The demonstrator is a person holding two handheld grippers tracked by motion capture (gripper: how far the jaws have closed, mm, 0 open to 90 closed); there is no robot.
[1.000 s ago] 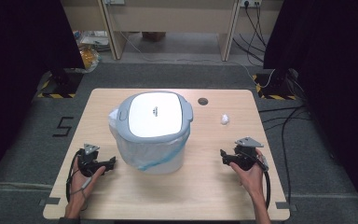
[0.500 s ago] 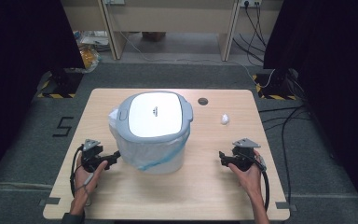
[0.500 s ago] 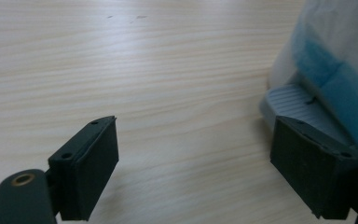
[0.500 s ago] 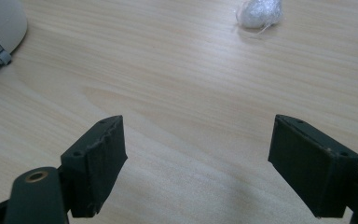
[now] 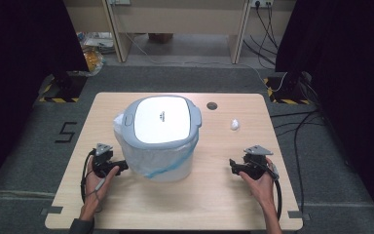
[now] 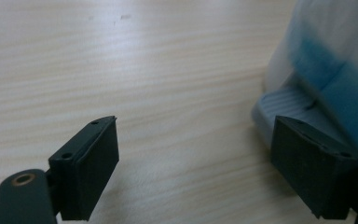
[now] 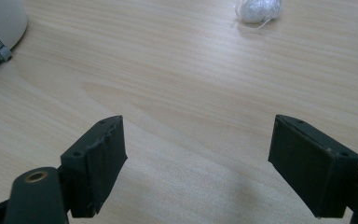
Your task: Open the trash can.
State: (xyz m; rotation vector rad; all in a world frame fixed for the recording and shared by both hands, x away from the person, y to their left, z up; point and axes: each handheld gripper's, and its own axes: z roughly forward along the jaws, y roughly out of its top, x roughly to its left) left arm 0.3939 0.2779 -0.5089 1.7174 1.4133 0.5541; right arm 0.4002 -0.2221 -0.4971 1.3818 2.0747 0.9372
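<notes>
Both grippers spread, empty; left gripper [image 5: 121,167] just beside lidded bin [image 5: 158,137], liable to snag its liner [image 6: 326,70] or tip it.

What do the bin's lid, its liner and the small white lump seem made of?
Grey-rimmed white bin lid: smooth moulded plastic, slight sheen. Translucent liner with blue band: thin plastic film, wrinkled. Small white lump: probably crumpled film or tissue; creased, stray threads.
</notes>
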